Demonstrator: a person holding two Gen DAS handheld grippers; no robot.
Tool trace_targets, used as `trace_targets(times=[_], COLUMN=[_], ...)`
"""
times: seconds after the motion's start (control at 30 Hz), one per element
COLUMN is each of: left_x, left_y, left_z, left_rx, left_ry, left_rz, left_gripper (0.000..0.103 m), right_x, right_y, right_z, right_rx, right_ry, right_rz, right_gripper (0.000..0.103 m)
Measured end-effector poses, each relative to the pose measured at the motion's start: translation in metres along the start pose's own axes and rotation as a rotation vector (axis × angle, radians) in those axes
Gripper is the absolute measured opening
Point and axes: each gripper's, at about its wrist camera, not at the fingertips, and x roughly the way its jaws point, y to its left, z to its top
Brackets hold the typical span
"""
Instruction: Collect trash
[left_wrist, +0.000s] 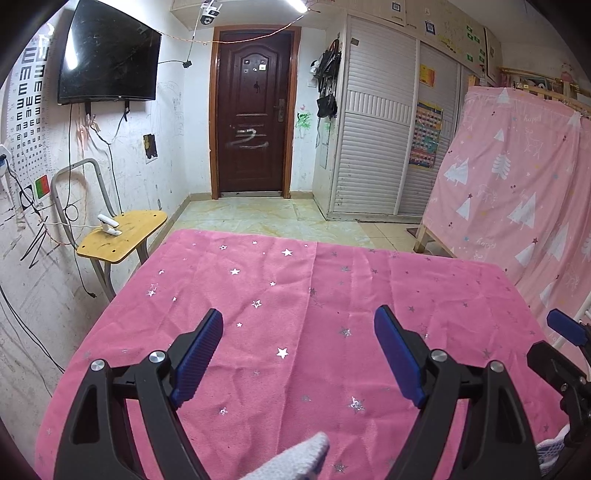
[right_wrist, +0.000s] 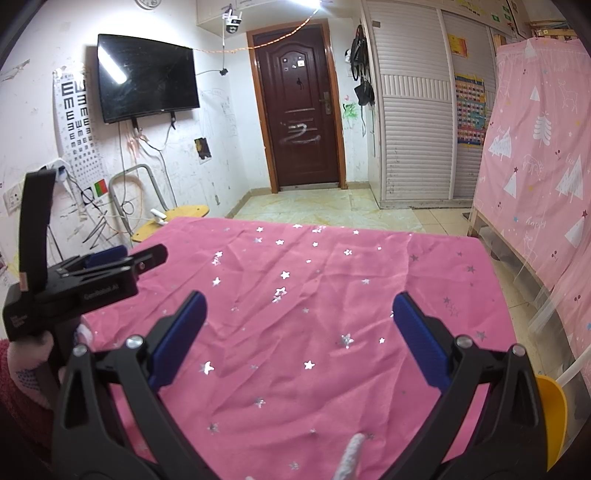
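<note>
A table under a pink star-patterned cloth (left_wrist: 295, 314) fills both views (right_wrist: 314, 295). I see no trash on the cloth in either view. My left gripper (left_wrist: 299, 354) is open and empty, held over the near part of the cloth. My right gripper (right_wrist: 299, 339) is open and empty over the cloth too. The left gripper shows from the side at the left of the right wrist view (right_wrist: 110, 273). One blue fingertip of the right gripper shows at the right edge of the left wrist view (left_wrist: 565, 325).
A yellow scoop-like object (right_wrist: 552, 417) sits off the table's right edge. A small yellow side table (left_wrist: 122, 236) with a white device stands at the left wall. A pink curtain (left_wrist: 517, 177) hangs on the right. A brown door (left_wrist: 253, 110) is far ahead.
</note>
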Motion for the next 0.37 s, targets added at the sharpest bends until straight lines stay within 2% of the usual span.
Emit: trace_targets(times=[0.37], left_x=[-0.0011], left_y=[-0.0009], left_z=[-0.0010], left_rx=[0.002], left_ry=[-0.003], left_rz=[0.006], left_gripper=[0.076], right_x=[0.0000], right_y=[0.0000], right_z=[0.0003], right_rx=[0.000], right_ry=[0.000], right_rz=[0.001], right_gripper=[0.097])
